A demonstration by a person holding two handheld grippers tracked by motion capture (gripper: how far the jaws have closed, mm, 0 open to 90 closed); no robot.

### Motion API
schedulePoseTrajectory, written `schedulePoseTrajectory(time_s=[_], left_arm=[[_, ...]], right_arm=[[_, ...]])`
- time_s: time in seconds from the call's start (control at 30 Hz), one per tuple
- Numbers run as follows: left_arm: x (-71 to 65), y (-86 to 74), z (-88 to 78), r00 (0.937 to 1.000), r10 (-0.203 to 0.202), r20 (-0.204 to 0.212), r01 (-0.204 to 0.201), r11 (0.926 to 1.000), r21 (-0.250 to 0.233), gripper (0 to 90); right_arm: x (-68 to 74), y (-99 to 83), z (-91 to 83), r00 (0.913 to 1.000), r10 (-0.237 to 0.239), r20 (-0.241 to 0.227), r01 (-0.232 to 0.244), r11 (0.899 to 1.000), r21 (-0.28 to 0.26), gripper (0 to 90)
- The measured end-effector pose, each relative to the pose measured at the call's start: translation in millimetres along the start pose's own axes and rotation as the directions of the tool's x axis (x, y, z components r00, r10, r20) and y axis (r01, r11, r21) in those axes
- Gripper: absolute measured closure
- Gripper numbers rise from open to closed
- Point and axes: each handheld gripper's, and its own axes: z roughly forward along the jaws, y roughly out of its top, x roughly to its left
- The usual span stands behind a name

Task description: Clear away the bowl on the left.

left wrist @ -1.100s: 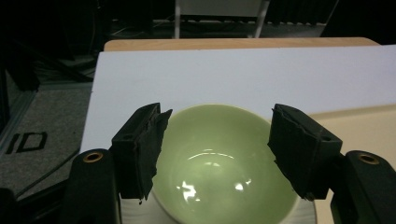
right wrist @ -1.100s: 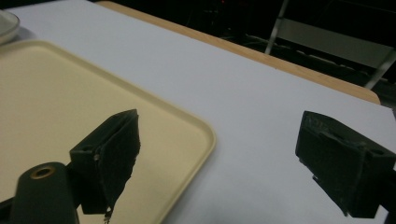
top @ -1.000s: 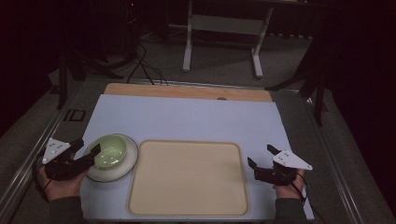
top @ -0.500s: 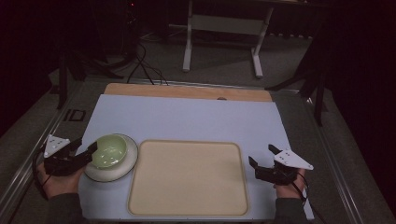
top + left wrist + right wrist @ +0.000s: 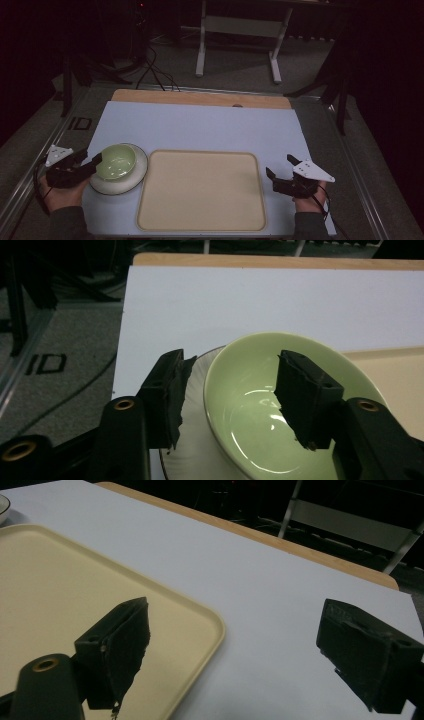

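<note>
A pale green bowl (image 5: 119, 161) sits on a white plate (image 5: 107, 187) at the left of the table, beside a beige tray (image 5: 200, 190). My left gripper (image 5: 95, 162) straddles the bowl's near rim. In the left gripper view one jaw hangs over the plate (image 5: 195, 440) outside the bowl (image 5: 250, 405) and the other is inside it. These jaws have just been closing, and a gap still shows between the outer pad and the rim. My right gripper (image 5: 280, 167) rests open and empty at the tray's right edge (image 5: 60, 590).
A white mat (image 5: 200, 125) covers the table, with a wooden strip (image 5: 200, 97) along its far edge. The floor beyond holds a metal stand (image 5: 240, 30) and cables (image 5: 150, 70). A metal rail (image 5: 30, 170) runs along the table's left side.
The left gripper's jaws have narrowed around the bowl's rim while the hand has barely shifted. The right gripper and the dishes have stayed where they were.
</note>
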Motion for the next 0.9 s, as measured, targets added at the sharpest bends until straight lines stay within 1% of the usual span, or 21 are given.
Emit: schedulePoseTrajectory(time_s=[0.07,0.13,0.17,0.33,0.37,0.4,0.47,0.53,0.57,0.67,0.77,0.8,0.9], left_arm=[[1.3,-0.9,2.0,0.9999,-0.013,-0.008,0.014,0.9998,0.017,49.2],[2.0,-1.3,2.6,0.9998,-0.016,-0.008,0.016,0.9996,0.022,50.5],[3.5,-2.2,4.3,0.9996,-0.024,-0.012,0.024,0.999,0.038,50.5],[5.5,-3.8,6.4,0.9993,-0.038,-0.009,0.038,0.9974,0.061,56.6],[6.0,-4.6,7.8,0.9988,-0.049,-0.005,0.049,0.9962,0.072,56.6],[5.9,-4.5,8.4,0.9984,-0.054,-0.014,0.055,0.9954,0.078,58.3],[5.7,-4.1,9.8,0.9981,-0.06,-0.012,0.061,0.9948,0.082,59.6],[5.2,-3.9,10.9,0.9981,-0.059,-0.017,0.06,0.9943,0.087,60.9],[4.0,-3.5,14.1,0.9983,-0.056,-0.016,0.057,0.9931,0.102,60.9],[2.0,-2.9,18.0,0.9982,-0.05,-0.032,0.054,0.9904,0.128,62.4],[1.4,-2.2,19.5,0.9979,-0.051,-0.04,0.056,0.9897,0.132,65.2],[1.2,-2.1,21.1,0.9977,-0.054,-0.041,0.059,0.9885,0.139,65.2],[0.2,-2.3,26.3,0.9982,-0.046,-0.039,0.052,0.9835,0.173,65.8]], right_arm=[[0.1,-0.1,-0.2,1.0,-0.001,0.0,0.001,1.0,0.0,13.3],[0.1,-0.1,-0.3,1.0,-0.003,0.001,0.003,1.0,-0.001,13.3],[0.1,0.0,-0.5,1.0,-0.003,0.001,0.003,1.0,-0.001,13.3],[0.0,0.3,-0.1,1.0,0.001,0.002,-0.001,1.0,-0.004,13.3],[0.1,0.5,0.2,1.0,0.002,0.003,-0.002,1.0,-0.005,13.3],[0.6,0.7,0.8,1.0,0.001,0.001,-0.001,1.0,-0.004,13.3],[1.1,0.8,1.1,1.0,-0.005,-0.001,0.005,1.0,-0.006,13.3],[1.2,0.9,1.0,1.0,-0.006,-0.001,0.006,1.0,-0.007,13.4],[1.2,0.9,0.9,1.0,-0.006,-0.001,0.006,1.0,-0.007,13.4],[0.4,0.8,0.0,1.0,-0.001,0.004,0.001,1.0,-0.011,13.4],[0.3,0.9,0.0,1.0,0.0,0.003,0.0,1.0,-0.012,13.5],[0.4,0.9,-0.1,1.0,-0.001,0.003,0.001,1.0,-0.012,13.5],[0.4,1.0,0.0,1.0,-0.005,0.002,0.005,1.0,-0.015,13.5]])
